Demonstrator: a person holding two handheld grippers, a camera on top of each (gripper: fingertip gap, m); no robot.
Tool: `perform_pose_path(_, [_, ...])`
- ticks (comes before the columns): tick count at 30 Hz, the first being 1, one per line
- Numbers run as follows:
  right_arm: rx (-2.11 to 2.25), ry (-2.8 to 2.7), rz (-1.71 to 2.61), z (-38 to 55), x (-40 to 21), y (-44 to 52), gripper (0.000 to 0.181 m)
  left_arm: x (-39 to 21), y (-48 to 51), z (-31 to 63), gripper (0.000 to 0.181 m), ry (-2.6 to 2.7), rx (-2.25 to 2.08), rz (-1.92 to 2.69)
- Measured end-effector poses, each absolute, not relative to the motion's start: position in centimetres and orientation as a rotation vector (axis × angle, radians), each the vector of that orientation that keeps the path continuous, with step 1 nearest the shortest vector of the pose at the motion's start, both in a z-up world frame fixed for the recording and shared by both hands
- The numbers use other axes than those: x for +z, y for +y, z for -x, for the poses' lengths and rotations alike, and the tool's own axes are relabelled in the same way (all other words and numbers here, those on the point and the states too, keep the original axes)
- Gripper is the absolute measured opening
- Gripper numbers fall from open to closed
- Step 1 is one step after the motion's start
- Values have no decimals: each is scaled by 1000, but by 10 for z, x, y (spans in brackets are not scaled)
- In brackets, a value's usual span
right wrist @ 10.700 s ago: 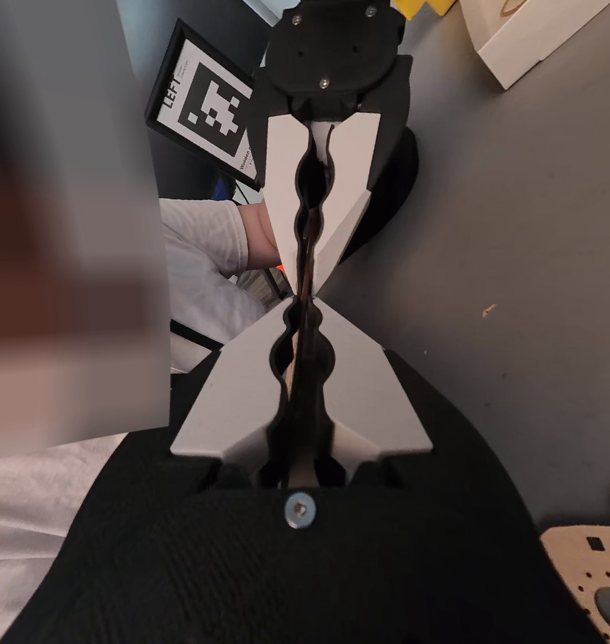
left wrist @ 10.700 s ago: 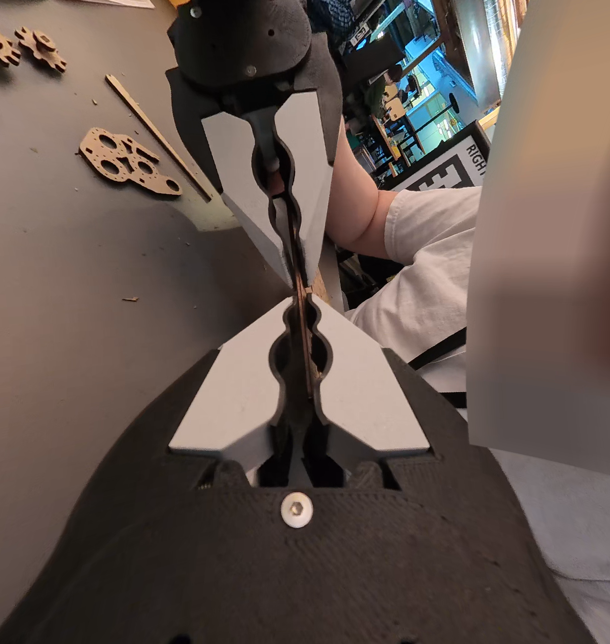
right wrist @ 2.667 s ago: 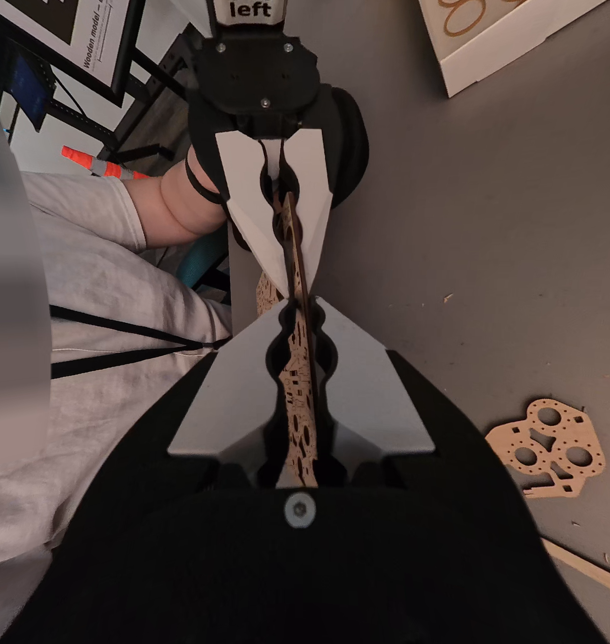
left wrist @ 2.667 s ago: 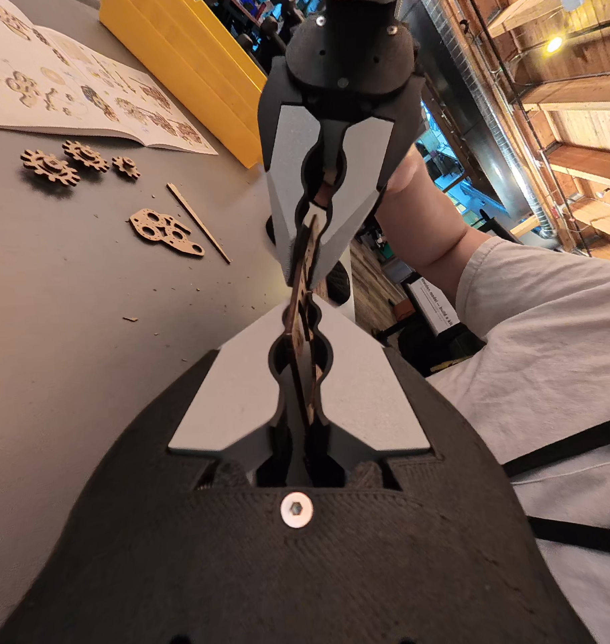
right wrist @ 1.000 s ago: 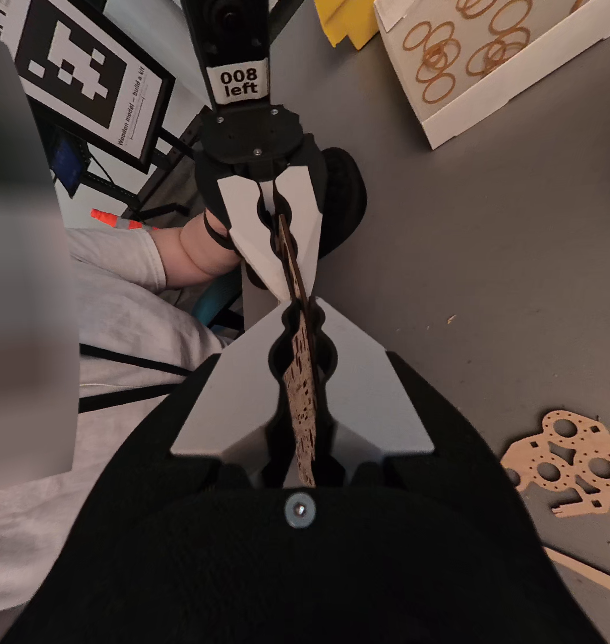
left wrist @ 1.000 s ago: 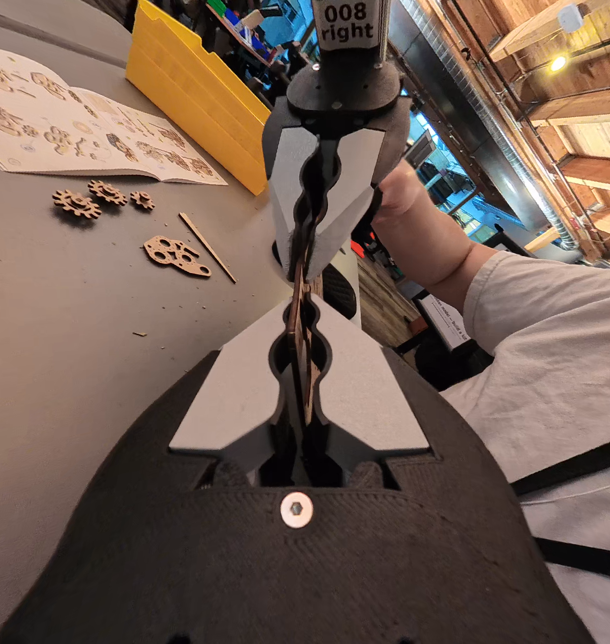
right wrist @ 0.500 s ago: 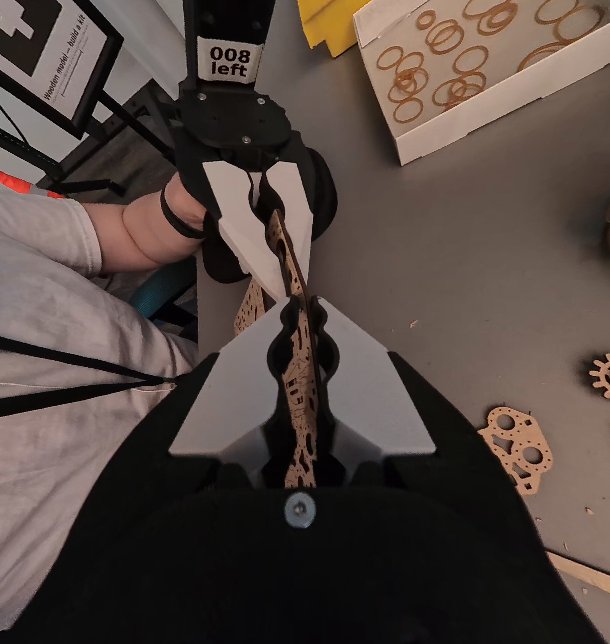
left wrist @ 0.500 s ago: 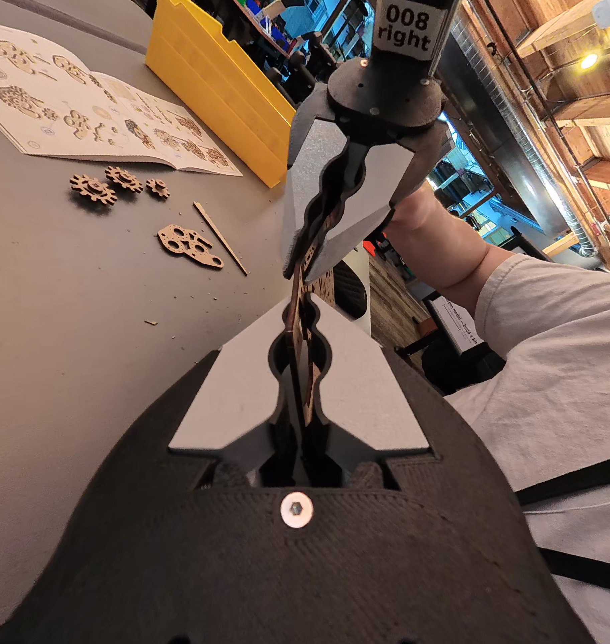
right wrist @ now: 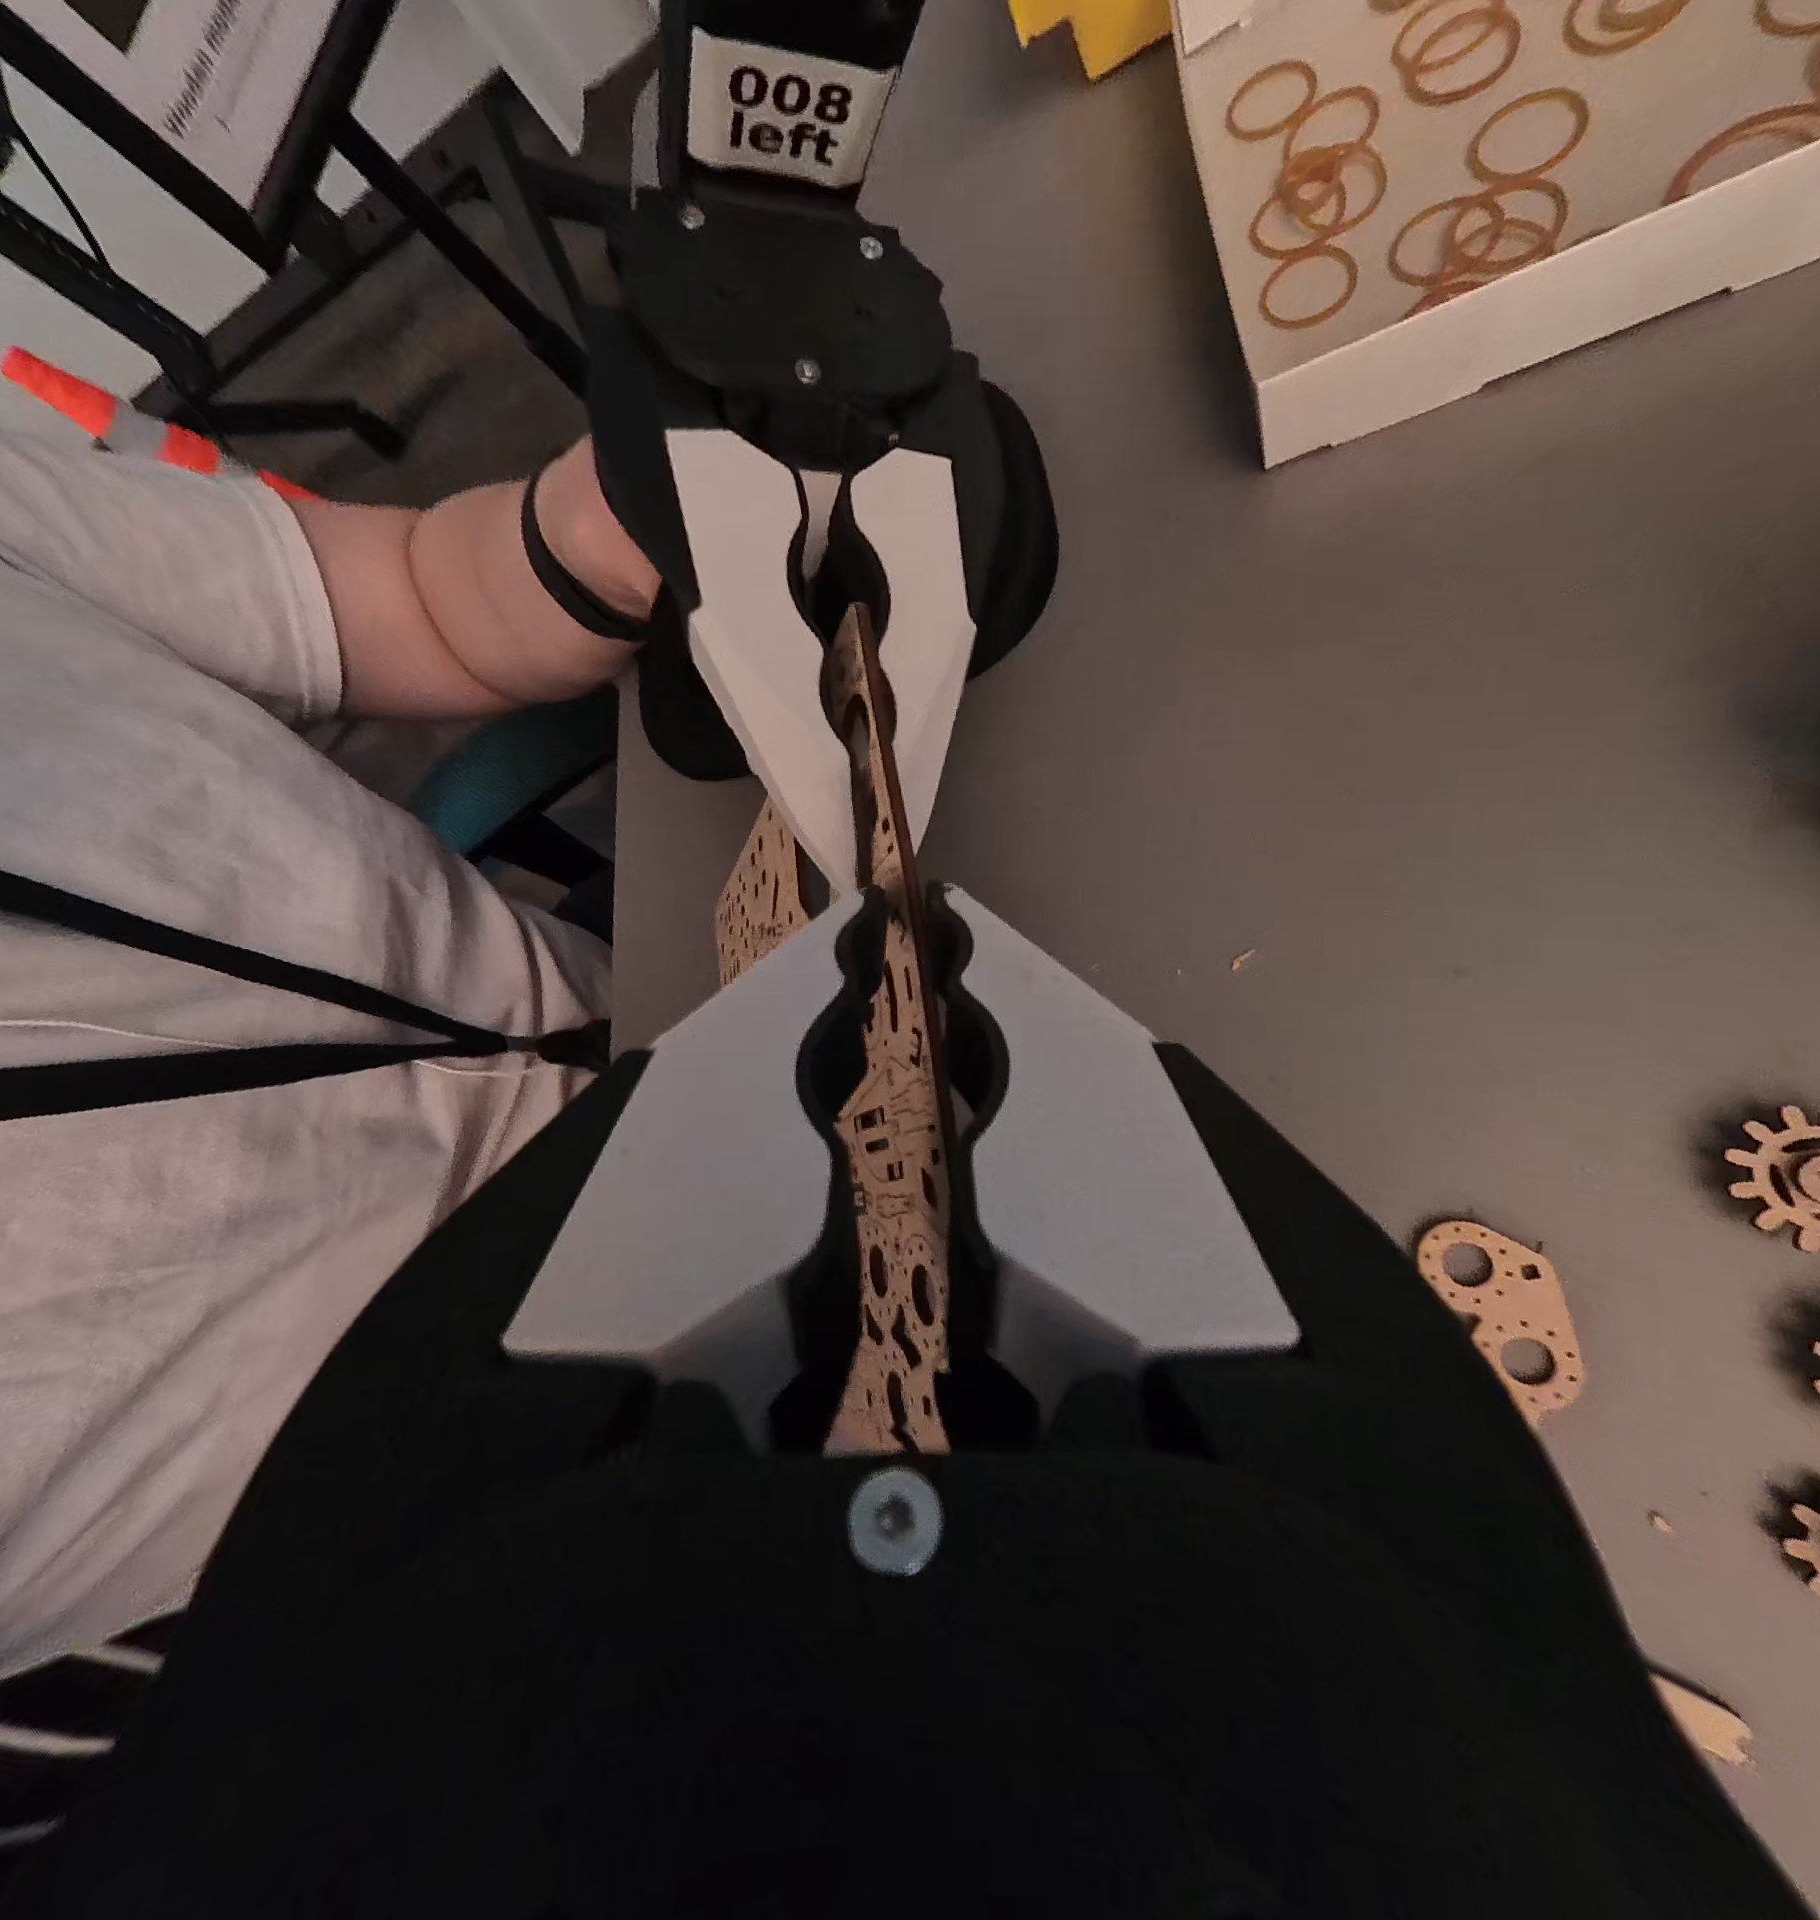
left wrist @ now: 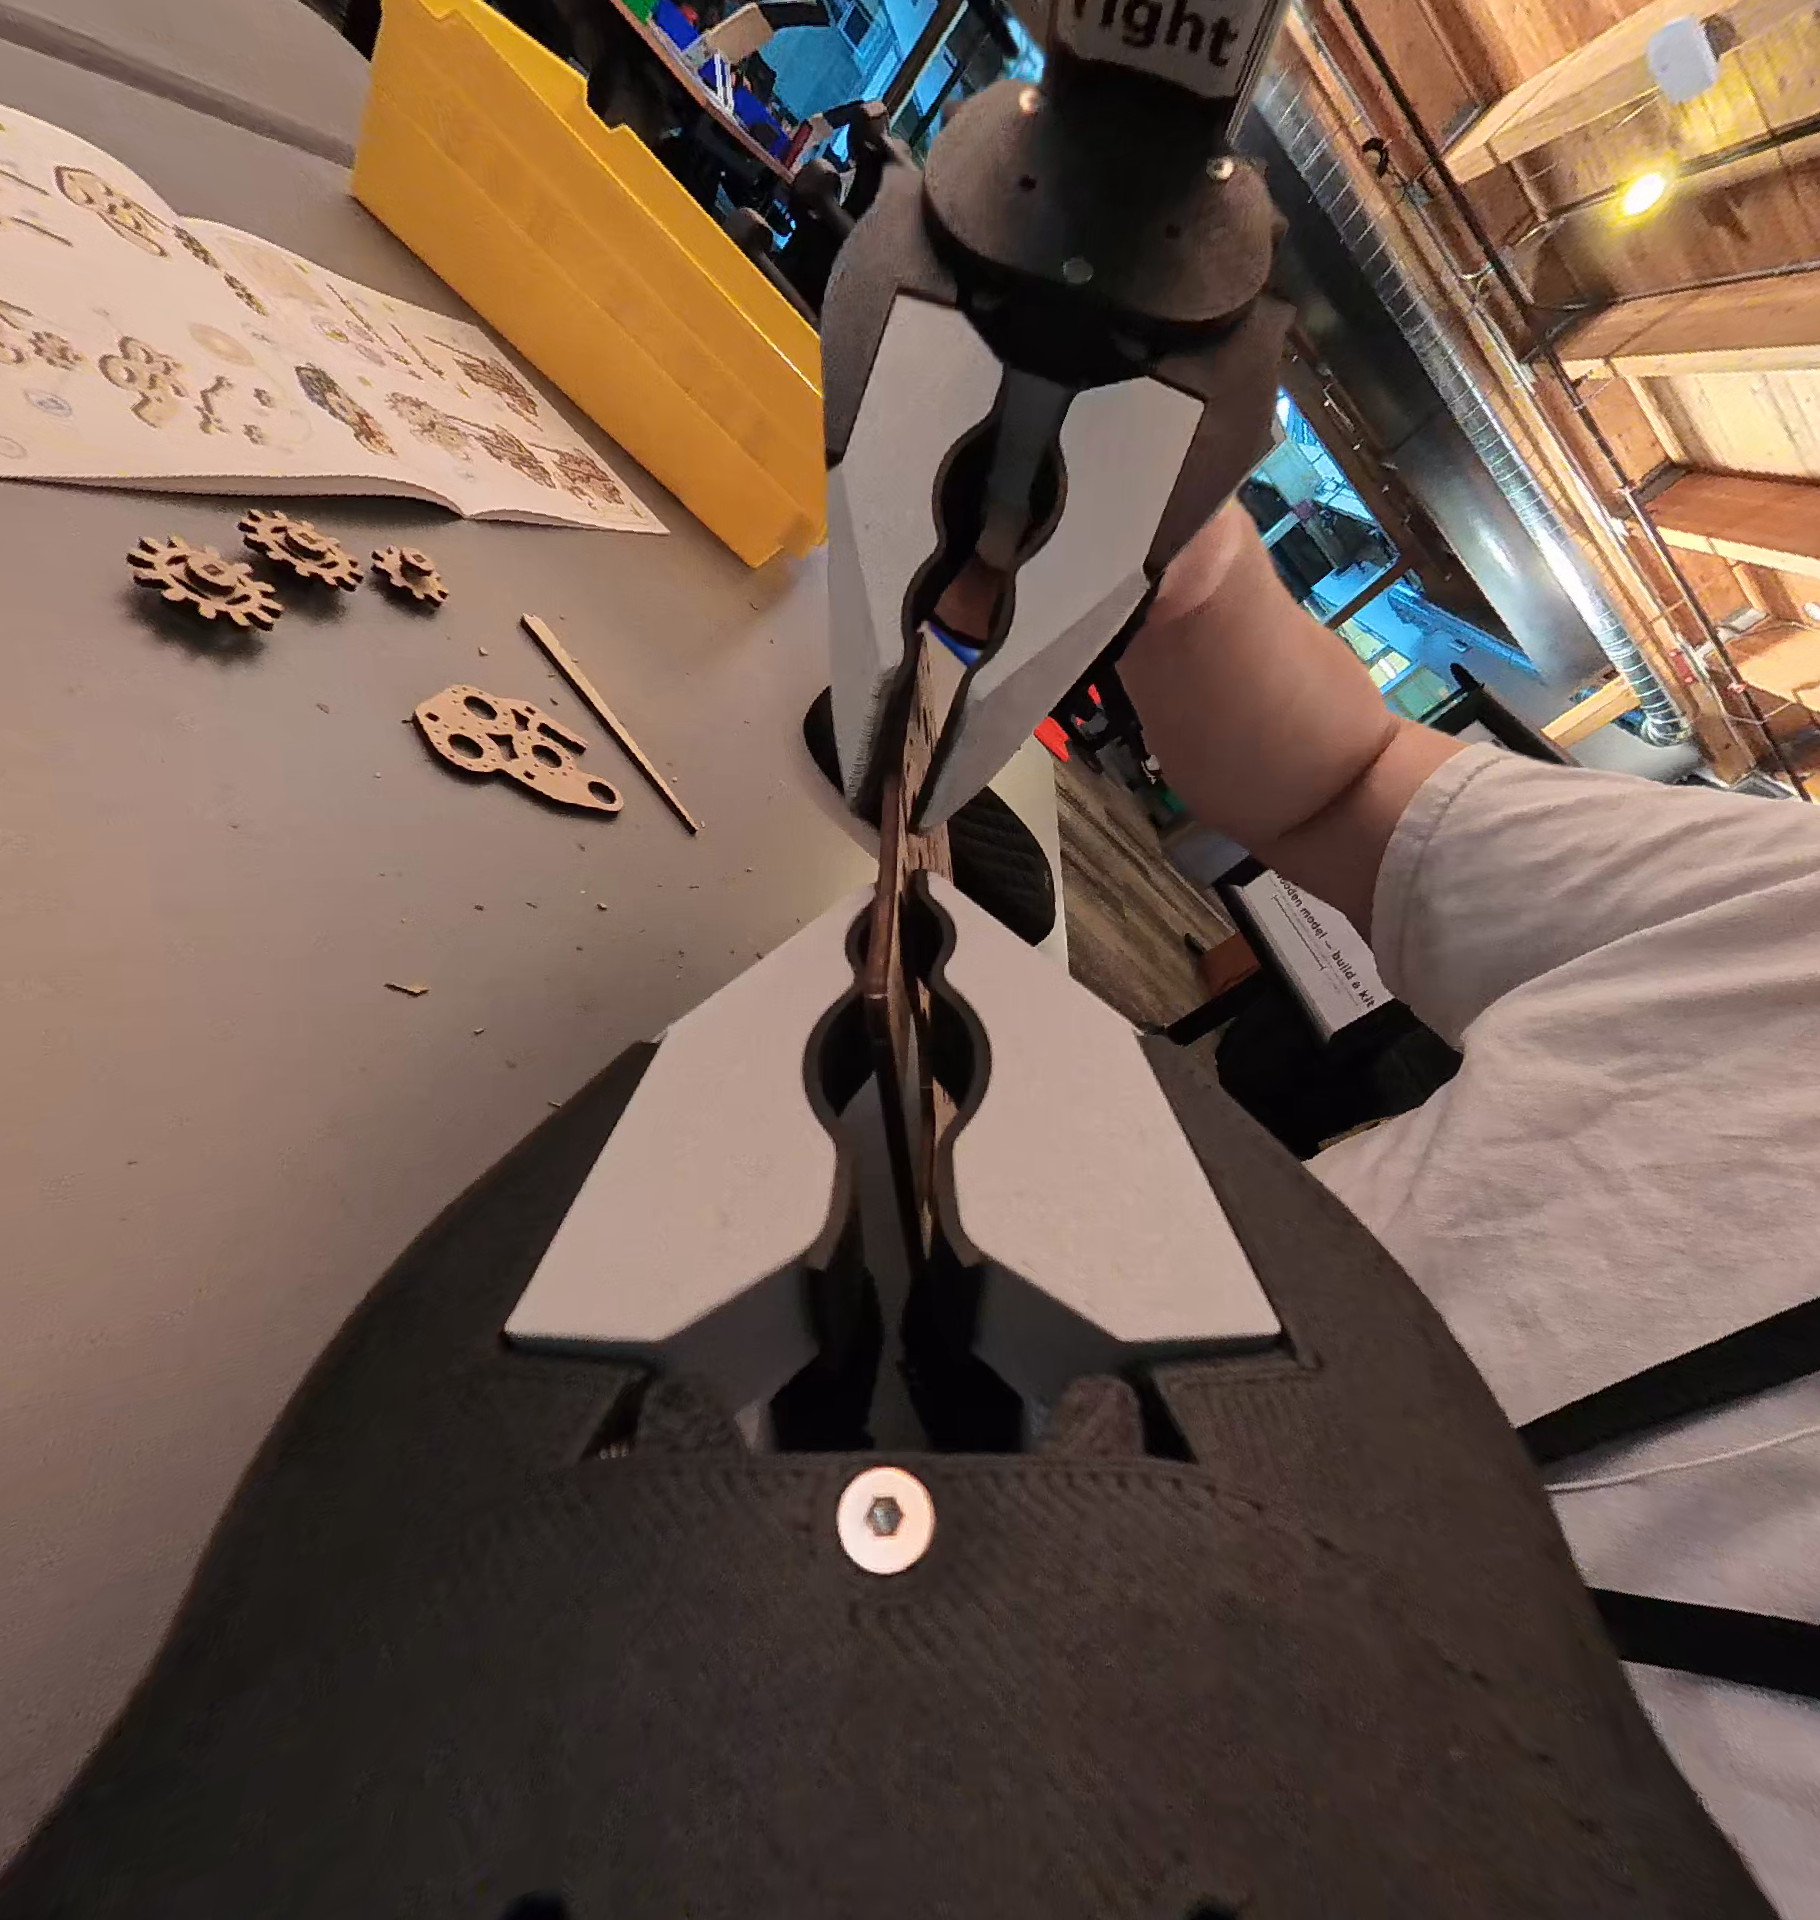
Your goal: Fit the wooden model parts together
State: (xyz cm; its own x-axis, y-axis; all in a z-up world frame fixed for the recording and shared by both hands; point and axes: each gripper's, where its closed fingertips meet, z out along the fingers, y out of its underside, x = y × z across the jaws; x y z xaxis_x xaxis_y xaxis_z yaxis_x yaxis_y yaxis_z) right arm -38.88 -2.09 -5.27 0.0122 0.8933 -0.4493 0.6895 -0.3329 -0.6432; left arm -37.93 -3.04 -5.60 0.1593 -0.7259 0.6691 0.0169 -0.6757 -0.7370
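Up close, the left gripper (left wrist: 898,894) and right gripper (right wrist: 901,902) meet tip to tip above the grey table (left wrist: 210,987), each pinching a thin, perforated laser-cut wooden panel (right wrist: 890,1226) edge-on. Only the left wrist view shows a yellow plastic bin (left wrist: 594,260); only the right shows a white cardboard box of rubber bands (right wrist: 1488,239).
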Motion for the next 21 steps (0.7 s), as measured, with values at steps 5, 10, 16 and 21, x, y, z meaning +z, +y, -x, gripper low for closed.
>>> perform_pose_path(5, [1178, -1722, 2122, 389, -54, -22, 6, -56, -31, 380, 2, 683, -1562, 1836])
perform_pose_path(10, [1248, -1680, 2258, 390, -54, -20, 5, -56, -30, 381, 2, 684, -1545, 1837])
perform_pose_path(16, [1217, -1700, 2312, 389, -56, -23, 4, -57, -32, 381, 2, 687, -1545, 1857])
perform_pose_path(21, [1179, -1631, 2316, 390, -55, -19, 5, -55, -29, 381, 1, 667, -1482, 1850])
